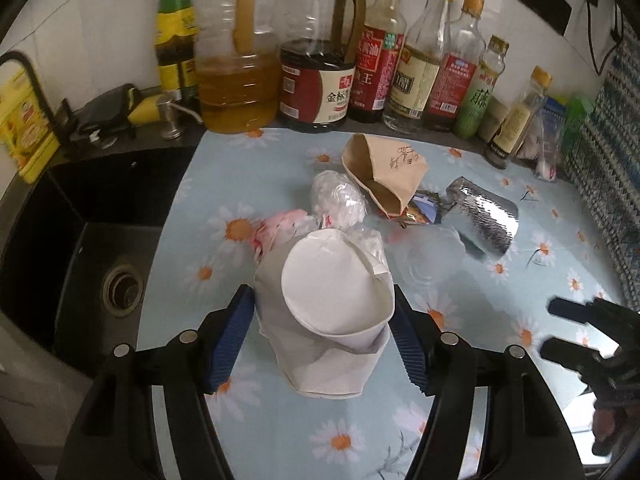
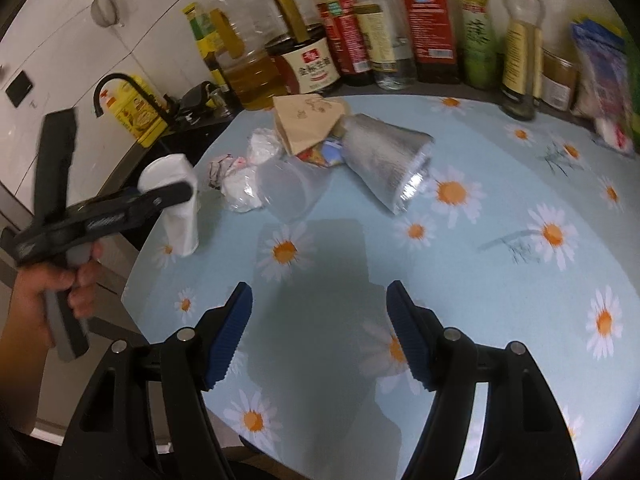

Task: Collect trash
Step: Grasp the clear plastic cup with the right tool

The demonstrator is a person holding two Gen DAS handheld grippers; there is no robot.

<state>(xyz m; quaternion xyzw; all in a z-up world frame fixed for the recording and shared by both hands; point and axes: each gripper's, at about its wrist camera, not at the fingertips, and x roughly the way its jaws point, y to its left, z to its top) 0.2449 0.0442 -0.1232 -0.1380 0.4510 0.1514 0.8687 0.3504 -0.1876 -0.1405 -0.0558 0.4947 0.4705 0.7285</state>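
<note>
Currently, a crumpled white paper cup (image 1: 328, 320) is held between the pads of the left gripper (image 1: 324, 340), clamped across its flattened body with its open mouth turned toward the wrist camera and its long axis roughly along the fingers. In the right wrist view the cup is seen lifted clear of the flowered mat (image 2: 500, 300), near the mat's sink-side edge. The right gripper (image 2: 320, 336) is noted with jaws wide and nothing between them, hovering over a bare stretch of mat. The remaining trash lies ahead of those jaws, toward the bottles: a clear plastic cup (image 2: 288, 188) on its side, nearest; a silver foil pouch (image 2: 384, 160) just to its right, its long axis slanting toward the gripper; and a brown paper bag (image 2: 308, 120) behind. The right hand is judged better placed for the next pick.
</note>
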